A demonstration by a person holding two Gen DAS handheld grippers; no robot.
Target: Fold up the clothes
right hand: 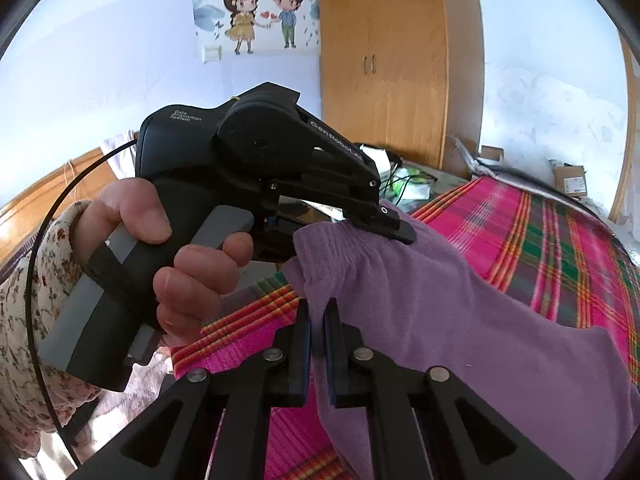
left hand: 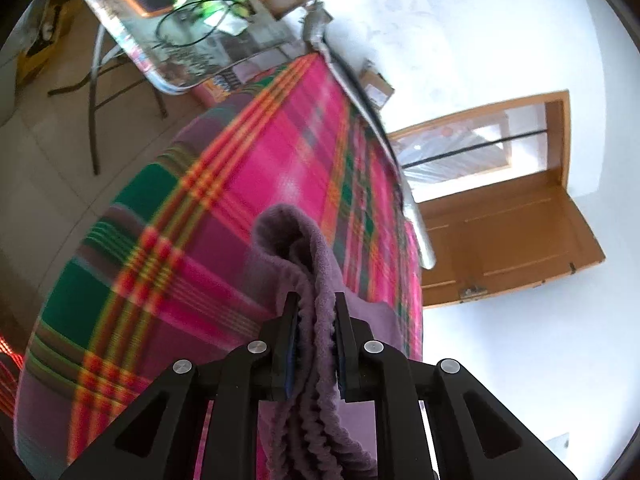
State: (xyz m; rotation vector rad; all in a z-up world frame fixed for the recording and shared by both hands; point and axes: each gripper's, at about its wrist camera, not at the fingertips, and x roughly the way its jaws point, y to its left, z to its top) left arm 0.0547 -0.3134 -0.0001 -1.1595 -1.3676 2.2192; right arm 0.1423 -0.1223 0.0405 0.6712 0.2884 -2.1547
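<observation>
Already the purple garment (right hand: 460, 304) is gripped by both grippers, left gripper (left hand: 316, 300) and right gripper (right hand: 317, 308), close together along its near-left edge, the remainder trailing far-right across the plaid blanket (right hand: 540, 232).

Your left gripper (left hand: 316, 300) is clamped on bunched purple fleece (left hand: 304, 248); your right gripper (right hand: 317, 308) pinches its edge. Your left hand (right hand: 176, 248) squeezes the trigger.

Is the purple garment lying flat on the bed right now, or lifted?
Lifted. The purple garment hangs bunched between the left gripper and right gripper, above the plaid bedcover.
</observation>
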